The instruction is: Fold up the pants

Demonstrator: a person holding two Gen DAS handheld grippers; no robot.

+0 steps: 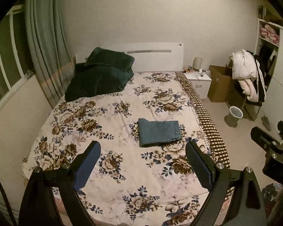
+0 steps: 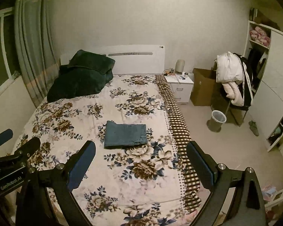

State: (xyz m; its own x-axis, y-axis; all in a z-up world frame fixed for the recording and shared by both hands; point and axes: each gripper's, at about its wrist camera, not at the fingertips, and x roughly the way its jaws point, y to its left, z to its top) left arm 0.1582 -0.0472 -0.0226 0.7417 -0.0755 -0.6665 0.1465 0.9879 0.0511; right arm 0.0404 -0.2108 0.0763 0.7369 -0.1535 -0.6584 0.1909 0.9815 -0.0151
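I hold both grippers wide and empty, raised well above the bed (image 1: 122, 98). The left gripper (image 1: 143, 162) frames the lower middle of its view; the right gripper (image 2: 141, 162) does the same in its own. The pants (image 1: 159, 132) lie at mid-frame as a neat blue rectangle, flat on the floral sheet, so I judge the folding done and my hands backed clear. A dark green quilt (image 1: 100, 77) is heaped at upper left, and a nightstand (image 1: 199, 82) and bin (image 1: 234, 115) stand at right.
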